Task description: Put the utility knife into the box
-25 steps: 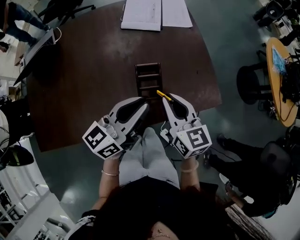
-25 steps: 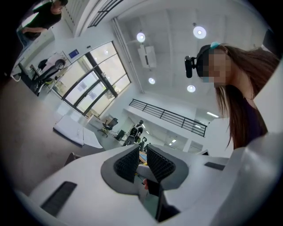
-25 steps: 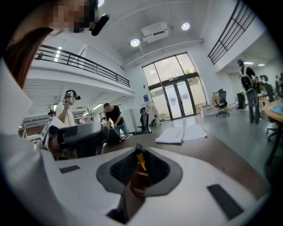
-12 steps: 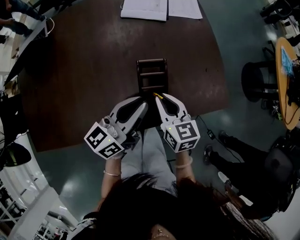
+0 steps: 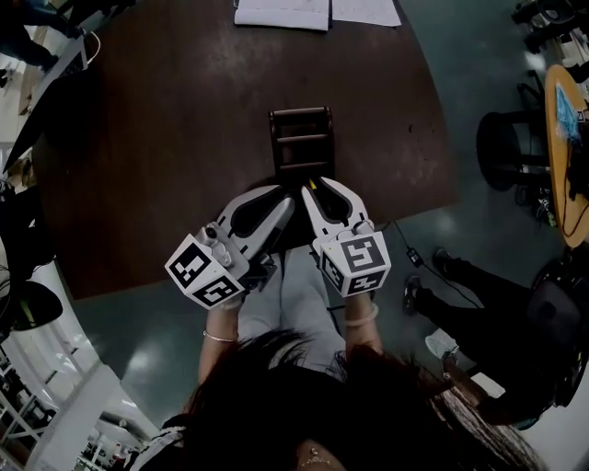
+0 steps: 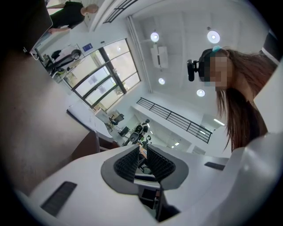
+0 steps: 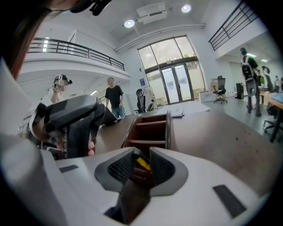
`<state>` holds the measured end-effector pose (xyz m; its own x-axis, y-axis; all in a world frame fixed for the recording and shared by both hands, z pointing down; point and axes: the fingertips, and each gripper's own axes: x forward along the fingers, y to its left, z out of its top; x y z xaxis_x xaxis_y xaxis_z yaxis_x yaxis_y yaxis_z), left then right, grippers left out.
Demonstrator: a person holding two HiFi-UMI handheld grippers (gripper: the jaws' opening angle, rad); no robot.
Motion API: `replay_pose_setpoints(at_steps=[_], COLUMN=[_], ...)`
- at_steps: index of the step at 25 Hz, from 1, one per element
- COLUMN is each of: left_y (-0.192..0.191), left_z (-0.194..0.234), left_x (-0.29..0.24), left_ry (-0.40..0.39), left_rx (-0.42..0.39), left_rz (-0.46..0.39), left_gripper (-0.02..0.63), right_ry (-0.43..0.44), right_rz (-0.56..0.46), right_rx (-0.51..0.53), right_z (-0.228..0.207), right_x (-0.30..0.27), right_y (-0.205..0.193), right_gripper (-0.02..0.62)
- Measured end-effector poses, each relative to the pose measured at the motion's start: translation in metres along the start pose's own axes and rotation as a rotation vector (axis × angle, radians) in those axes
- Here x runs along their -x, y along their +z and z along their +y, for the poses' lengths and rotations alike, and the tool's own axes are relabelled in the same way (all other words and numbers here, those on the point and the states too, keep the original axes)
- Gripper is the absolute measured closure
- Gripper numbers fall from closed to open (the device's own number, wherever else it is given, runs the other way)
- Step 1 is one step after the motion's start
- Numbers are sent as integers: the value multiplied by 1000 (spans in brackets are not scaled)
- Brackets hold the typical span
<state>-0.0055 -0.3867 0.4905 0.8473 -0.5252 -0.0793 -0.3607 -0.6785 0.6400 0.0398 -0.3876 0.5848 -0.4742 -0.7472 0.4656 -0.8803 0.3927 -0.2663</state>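
A dark wooden box [image 5: 299, 140] with open compartments stands on the brown table [image 5: 166, 138]. In the head view my right gripper [image 5: 317, 188] is at the box's near end, shut on the yellow utility knife [image 5: 314, 184]. The right gripper view shows the knife [image 7: 142, 163] between the pads of my right gripper [image 7: 141, 165], with the box [image 7: 148, 130] straight ahead. My left gripper [image 5: 279, 199] is beside it on the left, tilted up, its jaws together on nothing. In its own view the left gripper [image 6: 142, 152] faces the ceiling.
White papers [image 5: 317, 11] lie at the table's far edge. The table's near edge runs just under the grippers, with the person's legs below. Chairs and a round table [image 5: 566, 138] stand on the floor to the right. People stand in the background.
The right gripper has carried the knife leftward, closer to the near end of the box. The left gripper has barely moved.
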Motion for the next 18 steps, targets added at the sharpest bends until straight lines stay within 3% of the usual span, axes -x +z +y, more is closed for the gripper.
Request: replay_pose_setpoints(at_steps=[13,18], left_y=[19,40], left_z=[-27,-50], left_x=[-6,-8], left_ry=[-47,-65], left_rx=[-36,-87], left_rz=[-9,-16], left_gripper=[551,551], right_ry=[-24,-24], right_rz=[-155,-249], right_rx=[25,39], right_z=[3,8], right_x=[42,74], right_y=[65,104], right_gripper=[498,556])
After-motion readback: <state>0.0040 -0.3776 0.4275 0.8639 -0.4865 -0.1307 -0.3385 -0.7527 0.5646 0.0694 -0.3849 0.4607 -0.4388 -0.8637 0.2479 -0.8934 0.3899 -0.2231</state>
